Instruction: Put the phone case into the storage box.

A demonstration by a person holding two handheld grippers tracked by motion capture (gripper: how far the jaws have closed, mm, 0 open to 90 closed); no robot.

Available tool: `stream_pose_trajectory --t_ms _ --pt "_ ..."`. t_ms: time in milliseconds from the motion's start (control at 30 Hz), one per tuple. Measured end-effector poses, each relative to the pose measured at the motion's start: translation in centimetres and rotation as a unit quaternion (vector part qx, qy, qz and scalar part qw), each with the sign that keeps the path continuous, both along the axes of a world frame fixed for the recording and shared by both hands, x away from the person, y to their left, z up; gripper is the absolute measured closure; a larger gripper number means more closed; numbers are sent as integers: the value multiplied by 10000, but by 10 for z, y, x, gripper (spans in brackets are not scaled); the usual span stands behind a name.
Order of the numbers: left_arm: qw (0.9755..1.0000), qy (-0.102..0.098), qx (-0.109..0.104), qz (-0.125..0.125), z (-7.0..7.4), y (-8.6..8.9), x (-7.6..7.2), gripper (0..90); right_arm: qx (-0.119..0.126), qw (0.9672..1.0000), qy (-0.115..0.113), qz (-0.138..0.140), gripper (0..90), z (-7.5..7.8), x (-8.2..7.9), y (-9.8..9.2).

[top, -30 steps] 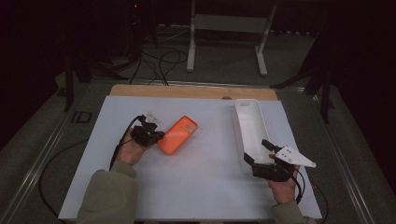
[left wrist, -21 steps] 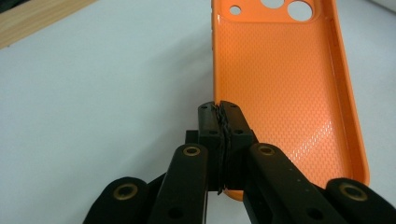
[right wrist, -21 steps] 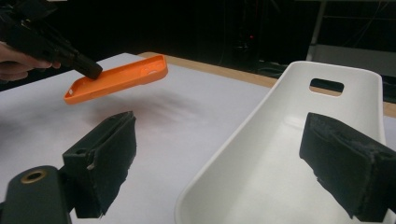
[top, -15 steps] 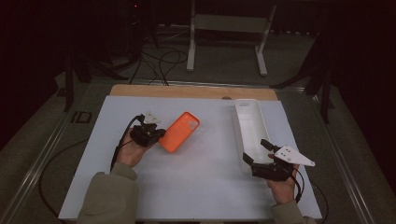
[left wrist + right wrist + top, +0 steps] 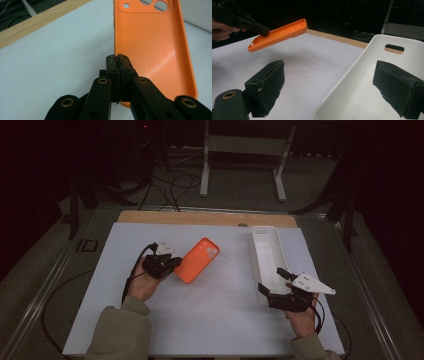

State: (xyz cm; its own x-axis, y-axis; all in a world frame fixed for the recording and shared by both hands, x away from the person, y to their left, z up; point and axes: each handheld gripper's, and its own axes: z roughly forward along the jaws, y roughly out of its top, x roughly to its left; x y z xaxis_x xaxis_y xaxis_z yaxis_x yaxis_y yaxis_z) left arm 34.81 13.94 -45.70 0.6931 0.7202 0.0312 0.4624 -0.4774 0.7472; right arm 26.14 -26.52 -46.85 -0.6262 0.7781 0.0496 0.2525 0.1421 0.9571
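An orange phone case [image 5: 198,260] hangs tilted just above the white table sheet, inner side up, camera holes at its far end. My left gripper [image 5: 169,265] is shut on the case's near left side wall; its jaws meet on that thin wall [image 5: 118,59]. The right gripper view shows the case [image 5: 279,35] lifted clear of the sheet, with the left gripper [image 5: 263,31] pinching its edge. My right gripper [image 5: 270,280] stands open at the near end of a long white tray [image 5: 267,252]. One pad is inside the tray [image 5: 372,57] and the other outside its rim, with nothing gripped.
A white sheet [image 5: 215,320] covers the table, and a wooden strip [image 5: 200,217] runs along its far edge. Beyond the table stand a metal frame [image 5: 240,145] and floor cables [image 5: 175,182]. The sheet between the case and the tray is bare.
The left gripper has lifted the orange case a little and carried it slightly toward the far right. The right gripper has stayed at the tray.
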Motion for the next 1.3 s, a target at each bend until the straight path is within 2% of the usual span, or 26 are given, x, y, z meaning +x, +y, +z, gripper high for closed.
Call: stream_pose_trajectory --t_ms 167,400,700,1300 --pt "9999 -129 -1 -64 4 -6 -4 899 -30 9999 35 97 101 4 5 3" --pt "9994 -281 -9 -198 12 -16 -9 899 6 9999 109 87 101 8 10 5" --pt "9988 -388 -67 -292 17 -23 -13 899 51 9998 176 80 101 11 13 6" --pt "9966 -587 -34 -581 26 -43 -22 899 79 9995 273 168 101 17 20 13"
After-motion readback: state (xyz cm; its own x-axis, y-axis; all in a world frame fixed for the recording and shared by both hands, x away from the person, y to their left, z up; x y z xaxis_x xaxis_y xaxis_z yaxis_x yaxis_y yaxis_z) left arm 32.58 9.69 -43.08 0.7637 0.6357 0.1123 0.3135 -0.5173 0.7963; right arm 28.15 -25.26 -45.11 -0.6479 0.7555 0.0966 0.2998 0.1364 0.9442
